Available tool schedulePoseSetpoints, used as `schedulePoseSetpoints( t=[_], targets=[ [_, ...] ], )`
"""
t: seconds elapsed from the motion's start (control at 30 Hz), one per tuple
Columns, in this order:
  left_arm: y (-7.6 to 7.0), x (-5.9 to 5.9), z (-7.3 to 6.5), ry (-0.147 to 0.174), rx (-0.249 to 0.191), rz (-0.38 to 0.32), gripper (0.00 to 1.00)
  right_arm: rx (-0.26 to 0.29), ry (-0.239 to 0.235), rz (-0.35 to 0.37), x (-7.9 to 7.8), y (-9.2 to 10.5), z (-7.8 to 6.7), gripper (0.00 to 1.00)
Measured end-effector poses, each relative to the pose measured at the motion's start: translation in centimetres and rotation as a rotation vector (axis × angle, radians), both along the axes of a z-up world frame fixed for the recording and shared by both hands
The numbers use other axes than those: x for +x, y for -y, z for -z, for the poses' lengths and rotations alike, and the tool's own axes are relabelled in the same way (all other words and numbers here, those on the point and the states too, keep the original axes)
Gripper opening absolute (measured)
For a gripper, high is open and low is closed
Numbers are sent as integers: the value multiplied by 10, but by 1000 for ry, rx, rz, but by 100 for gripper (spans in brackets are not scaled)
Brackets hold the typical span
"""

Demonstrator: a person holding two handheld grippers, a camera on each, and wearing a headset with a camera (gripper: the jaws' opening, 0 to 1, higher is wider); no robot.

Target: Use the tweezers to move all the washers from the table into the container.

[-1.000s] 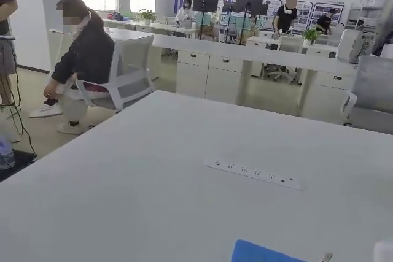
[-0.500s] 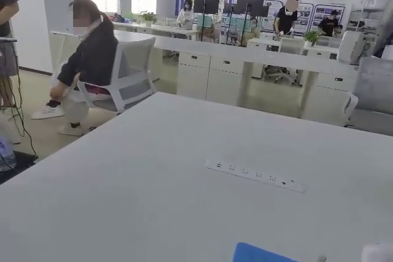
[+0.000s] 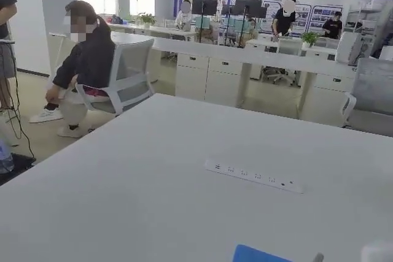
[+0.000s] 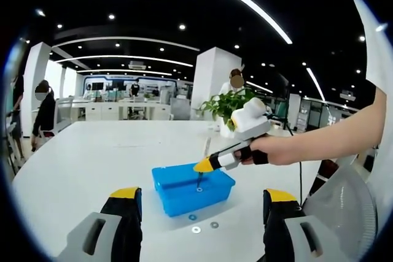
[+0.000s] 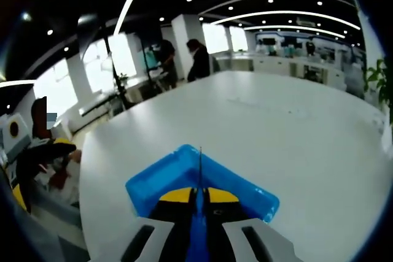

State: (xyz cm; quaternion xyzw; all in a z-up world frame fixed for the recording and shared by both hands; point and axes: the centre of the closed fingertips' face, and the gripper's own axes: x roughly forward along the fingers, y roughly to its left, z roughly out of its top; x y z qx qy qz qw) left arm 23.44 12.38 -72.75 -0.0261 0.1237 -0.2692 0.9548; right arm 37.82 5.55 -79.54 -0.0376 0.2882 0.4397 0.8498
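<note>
In the head view, the white table (image 3: 123,200) carries a power strip (image 3: 253,176) near the centre, and a corner of the blue container (image 3: 261,254) shows at six o'clock. In the left gripper view, the left gripper (image 4: 202,196) has its jaws spread wide with nothing between them. The container sits just ahead, with three washers (image 4: 195,229) on the table at its six o'clock. From three o'clock a hand (image 4: 273,150) holds the right gripper (image 4: 204,165), whose tweezers (image 4: 200,180) point down into the container. In the right gripper view, the jaws are pressed together on the tweezers, whose tip stands over the container at twelve o'clock.
</note>
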Motion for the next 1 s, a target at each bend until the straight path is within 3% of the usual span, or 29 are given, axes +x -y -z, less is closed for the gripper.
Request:
schedulePoseSetpoints(
  t=[0.27, 0.5, 0.8, 1.0],
  targets=[
    [-1, 1, 0, 0, -7, -6, 83, 1, 59, -46, -14, -9, -21, 4],
    [-1, 1, 0, 0, -9, -3, 83, 13, 123, -75, -24, -18, -50, 4],
    [0, 0, 0, -1, -11, -1, 83, 45, 145, -86, -39, -20, -71, 4],
    [-2, 0, 0, -5, -16, -8, 82, 37, 140, -74, -53, -18, -72, 4]
  ],
)
